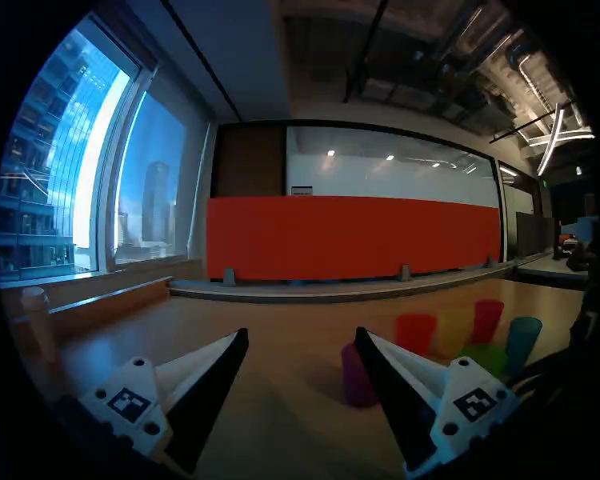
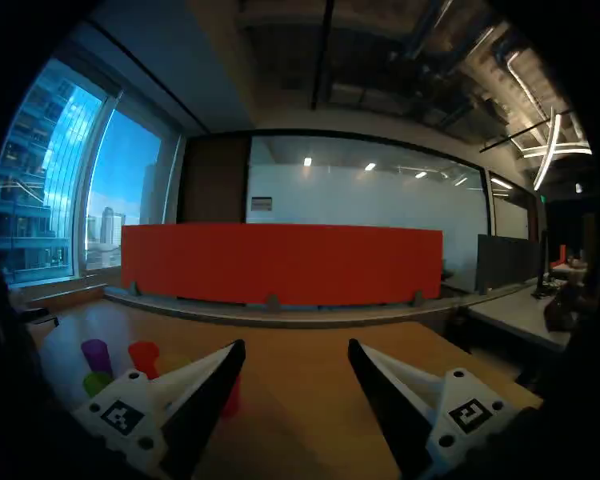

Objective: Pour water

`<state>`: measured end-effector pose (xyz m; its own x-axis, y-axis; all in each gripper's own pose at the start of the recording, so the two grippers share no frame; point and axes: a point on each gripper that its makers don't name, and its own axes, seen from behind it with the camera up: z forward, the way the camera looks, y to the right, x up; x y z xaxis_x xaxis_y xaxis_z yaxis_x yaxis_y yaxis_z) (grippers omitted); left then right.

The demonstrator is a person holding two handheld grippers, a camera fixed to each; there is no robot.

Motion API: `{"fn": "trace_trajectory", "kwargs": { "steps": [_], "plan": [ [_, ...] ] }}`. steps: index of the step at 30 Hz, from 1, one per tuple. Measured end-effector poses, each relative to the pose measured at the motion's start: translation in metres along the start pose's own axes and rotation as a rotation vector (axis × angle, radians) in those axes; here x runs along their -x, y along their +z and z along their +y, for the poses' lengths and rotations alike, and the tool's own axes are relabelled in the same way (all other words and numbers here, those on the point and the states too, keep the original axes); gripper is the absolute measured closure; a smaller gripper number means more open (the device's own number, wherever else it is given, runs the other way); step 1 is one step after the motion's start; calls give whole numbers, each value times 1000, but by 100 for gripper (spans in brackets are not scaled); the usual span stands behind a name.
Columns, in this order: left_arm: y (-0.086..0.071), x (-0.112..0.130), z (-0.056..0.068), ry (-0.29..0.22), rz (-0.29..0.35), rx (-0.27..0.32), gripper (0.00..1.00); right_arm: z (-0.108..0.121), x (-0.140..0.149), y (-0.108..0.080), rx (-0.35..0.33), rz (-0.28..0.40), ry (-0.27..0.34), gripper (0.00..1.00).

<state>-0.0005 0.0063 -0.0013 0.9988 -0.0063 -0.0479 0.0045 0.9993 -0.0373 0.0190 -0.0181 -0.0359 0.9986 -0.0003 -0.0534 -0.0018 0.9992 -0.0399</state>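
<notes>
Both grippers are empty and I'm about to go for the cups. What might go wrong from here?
1. The cups stand close together: purple cup, red cup, yellow cup and green cup. The open left gripper may knock neighbours over while reaching for one.
2. The purple cup sits partly behind one finger, so it is easy to clip.
3. I cannot tell which cup holds water; a careless tilt may spill it.

purple cup (image 1: 352,378) partly hid behind fingers (image 1: 390,394); green cup (image 1: 481,356) too
</notes>
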Motion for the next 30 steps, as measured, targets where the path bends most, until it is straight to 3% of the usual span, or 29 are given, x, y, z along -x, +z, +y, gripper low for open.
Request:
{"fn": "trace_trajectory", "kwargs": {
  "steps": [30],
  "plan": [
    [6,8,-1,4,-33,3,1,4,0,-7,-7,10,0,0]
  ]
}}
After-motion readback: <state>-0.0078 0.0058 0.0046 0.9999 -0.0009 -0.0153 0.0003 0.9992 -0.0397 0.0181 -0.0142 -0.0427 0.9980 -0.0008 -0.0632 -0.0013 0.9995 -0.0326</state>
